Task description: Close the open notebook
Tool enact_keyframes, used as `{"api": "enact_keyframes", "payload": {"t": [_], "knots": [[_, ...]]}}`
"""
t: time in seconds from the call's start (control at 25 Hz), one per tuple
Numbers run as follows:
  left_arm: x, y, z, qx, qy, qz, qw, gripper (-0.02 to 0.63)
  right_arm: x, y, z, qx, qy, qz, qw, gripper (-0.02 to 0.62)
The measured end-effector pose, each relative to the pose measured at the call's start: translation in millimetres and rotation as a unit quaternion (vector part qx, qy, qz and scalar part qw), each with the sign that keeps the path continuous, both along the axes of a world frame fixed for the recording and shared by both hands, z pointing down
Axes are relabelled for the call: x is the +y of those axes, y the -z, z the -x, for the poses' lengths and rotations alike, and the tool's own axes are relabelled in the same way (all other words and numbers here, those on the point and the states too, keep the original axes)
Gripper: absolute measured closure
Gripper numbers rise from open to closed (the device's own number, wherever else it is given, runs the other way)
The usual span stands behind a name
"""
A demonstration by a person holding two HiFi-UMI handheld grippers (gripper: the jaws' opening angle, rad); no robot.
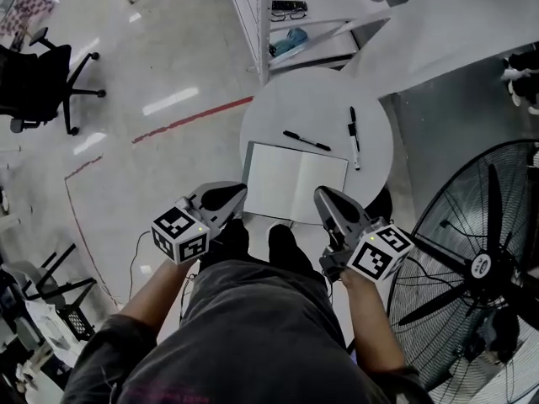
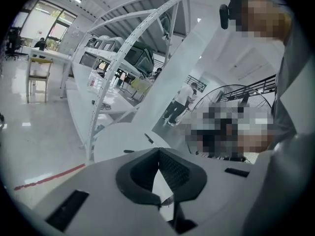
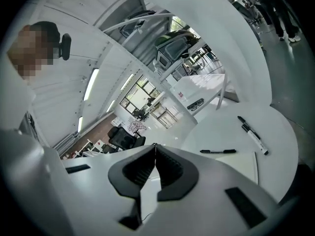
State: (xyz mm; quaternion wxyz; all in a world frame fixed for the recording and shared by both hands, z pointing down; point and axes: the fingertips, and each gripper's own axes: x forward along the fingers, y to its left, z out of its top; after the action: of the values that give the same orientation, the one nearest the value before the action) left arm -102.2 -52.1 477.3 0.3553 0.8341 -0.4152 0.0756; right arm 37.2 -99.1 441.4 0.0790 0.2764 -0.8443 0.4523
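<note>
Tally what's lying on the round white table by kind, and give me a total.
Notebook: 1
Black pens: 2
White marker: 1
Total: 4

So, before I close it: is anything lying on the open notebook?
Nothing: the notebook shows bare pages. The pen and marker lie beyond it on the table. Its underside is hidden.

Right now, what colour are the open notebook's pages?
Blank white notebook pages; best in the head view.

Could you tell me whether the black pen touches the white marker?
Apart: the head view shows bare table between the black pen and the white marker.
</note>
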Motion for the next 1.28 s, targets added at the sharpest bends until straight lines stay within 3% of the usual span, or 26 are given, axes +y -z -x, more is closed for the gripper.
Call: {"api": "enact_keyframes", "payload": {"t": [0.28,0.52,0.84,1.04,1.28], "knots": [[15.3,-59.1,4.3,-0.016,0.043,0.052,0.9976,0.59,-1.9,-26.3,-5.9,0.008,0.028,0.025,0.999,0.574],[30.2,-109.1,9.5,-0.025,0.045,0.087,0.9949,0.586,4.2,-50.9,-3.5,0.03,0.056,0.042,0.997,0.574],[41.3,-165.0,15.7,-0.019,0.071,0.125,0.9894,0.524,5.5,-78.5,3.4,0.06,0.081,0.061,0.993,0.574],[51.1,-196.7,18.2,-0.009,0.072,0.155,0.9853,0.464,8.8,-90.7,8.3,0.072,0.09,0.071,0.991,0.574],[62.1,-224.8,9.3,0.039,0.074,0.187,0.9789,0.419,14.1,-104.9,12.4,0.084,0.101,0.078,0.988,0.574]]}}
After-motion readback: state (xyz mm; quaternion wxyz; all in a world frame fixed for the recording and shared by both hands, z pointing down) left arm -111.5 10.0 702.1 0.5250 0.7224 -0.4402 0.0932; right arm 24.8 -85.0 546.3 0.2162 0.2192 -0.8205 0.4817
